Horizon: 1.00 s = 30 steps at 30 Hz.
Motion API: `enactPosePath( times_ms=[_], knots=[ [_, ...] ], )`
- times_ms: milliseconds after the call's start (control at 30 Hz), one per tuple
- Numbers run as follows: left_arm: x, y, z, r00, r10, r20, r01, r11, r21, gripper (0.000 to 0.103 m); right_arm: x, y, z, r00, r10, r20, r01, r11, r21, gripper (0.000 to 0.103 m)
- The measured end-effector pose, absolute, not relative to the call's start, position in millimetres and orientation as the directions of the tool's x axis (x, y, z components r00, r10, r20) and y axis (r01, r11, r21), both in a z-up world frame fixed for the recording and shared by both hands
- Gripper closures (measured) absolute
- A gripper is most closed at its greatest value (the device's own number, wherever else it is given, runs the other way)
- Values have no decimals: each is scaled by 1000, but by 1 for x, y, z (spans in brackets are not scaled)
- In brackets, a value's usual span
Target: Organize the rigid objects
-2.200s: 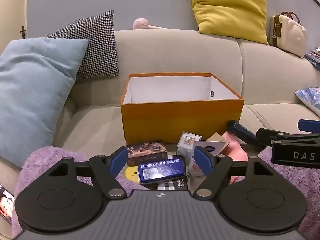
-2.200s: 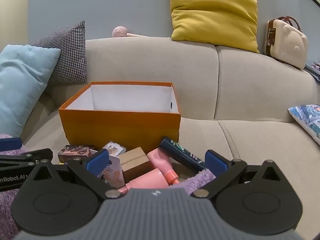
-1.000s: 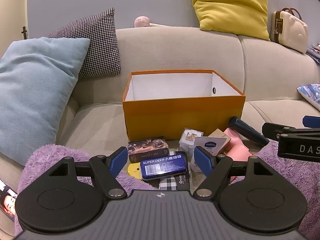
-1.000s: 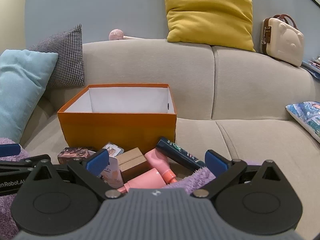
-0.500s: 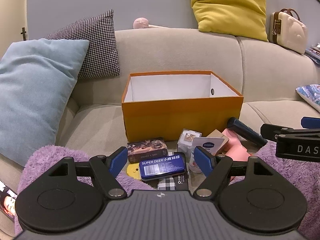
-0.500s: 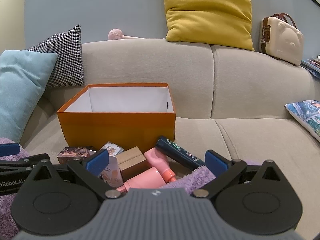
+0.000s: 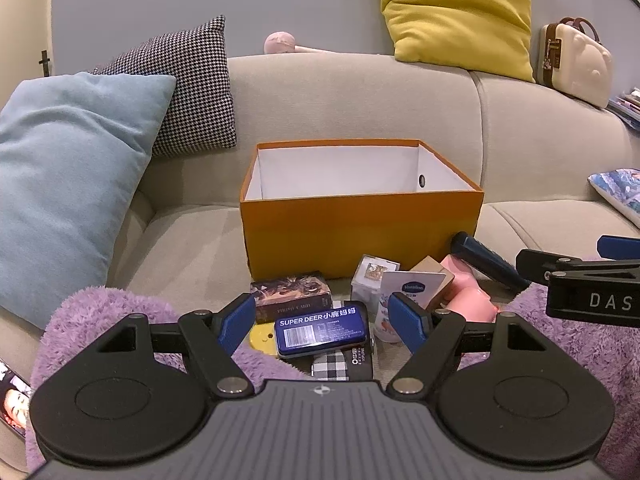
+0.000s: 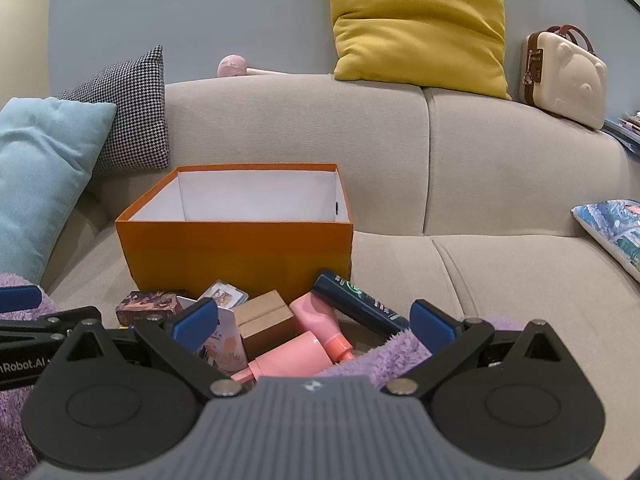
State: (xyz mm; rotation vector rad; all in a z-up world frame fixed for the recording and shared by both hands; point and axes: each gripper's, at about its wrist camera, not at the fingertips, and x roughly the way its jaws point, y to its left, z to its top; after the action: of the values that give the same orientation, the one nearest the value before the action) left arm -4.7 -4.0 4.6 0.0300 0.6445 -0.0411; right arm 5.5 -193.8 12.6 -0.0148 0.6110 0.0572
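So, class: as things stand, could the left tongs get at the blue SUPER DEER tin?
Probably yes. The left tongs stand open with the blue SUPER DEER tin lying just ahead between the tips, on top of the pile, nothing covering it.

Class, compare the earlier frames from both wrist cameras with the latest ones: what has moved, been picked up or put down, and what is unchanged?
Nothing has visibly changed. Both the left gripper and right gripper stay open and empty, the orange box holds nothing visible, and the small items remain piled before it.

Open orange box (image 7: 360,232) upright on sofa, small items (image 7: 320,330) clustered before it
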Motion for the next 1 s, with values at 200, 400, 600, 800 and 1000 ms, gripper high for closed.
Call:
enactPosePath(
  times_ms=[200, 400, 600, 800, 1000],
  knots=[
    [-3, 0, 1, 784, -57, -619, 60, 998, -16, 14, 9, -192, 11, 805, 51, -591, -61, 998, 2, 1],
    [0, 3, -3, 765, -82, -639, 69, 997, -44, 16, 13, -193, 6, 786, 60, -615, -65, 998, 14, 1],
    [5, 7, -10, 736, -121, -666, 92, 993, -79, 24, 18, -192, -1, 761, 83, -643, -83, 996, 31, 2],
    [14, 13, -18, 694, -143, -706, 83, 989, -119, 36, 25, -184, -10, 732, 112, -672, -118, 992, 37, 4],
    [22, 16, -25, 655, -180, -733, 97, 983, -155, 50, 34, -177, -20, 688, 147, -710, -161, 986, 48, 22]
  ],
)
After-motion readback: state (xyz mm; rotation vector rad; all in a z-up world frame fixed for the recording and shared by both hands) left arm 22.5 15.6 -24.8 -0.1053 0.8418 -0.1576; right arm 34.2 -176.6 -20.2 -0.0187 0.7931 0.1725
